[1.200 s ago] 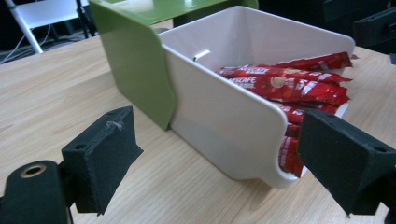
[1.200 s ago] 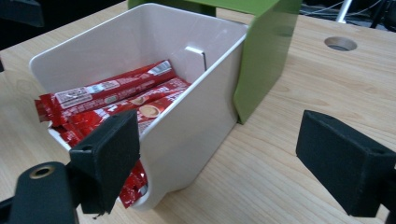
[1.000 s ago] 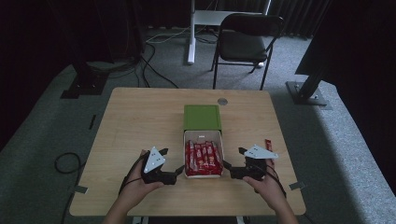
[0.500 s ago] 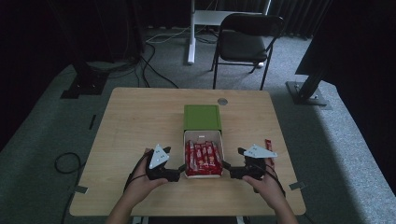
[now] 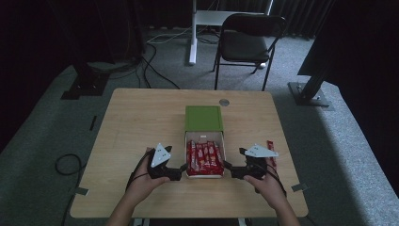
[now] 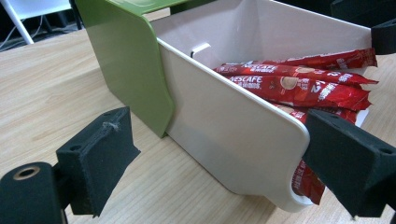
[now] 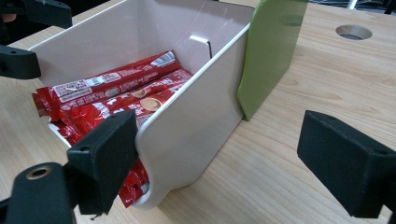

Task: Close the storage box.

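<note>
We have a white plastic drawer-like tray (image 5: 205,175) pulled out toward the near edge of the light wooden table (image 5: 141,122) from its green box-shaped sleeve (image 5: 203,117), and it lies filled with red stick sachets of instant coffee (image 5: 203,157), so the filling looks largely done. One more red sachet (image 5: 271,147) lies on the table to the right, just beyond the right hand, and we judge it may yet belong in the tray; after that the tray would have to slide back into the sleeve. Our left gripper (image 5: 181,170) sits at the tray's near left corner with its jaws spread either side of the white wall, the pads not pressing on it as far as the left gripper view shows. Our right gripper (image 5: 227,165) stands at the near right corner, jaws likewise spread wide around the wall without gripping it. Against the picture from a second ago, the left gripper has edged in toward the tray, while the right one, the tray and the sachets lie as they did.
</note>
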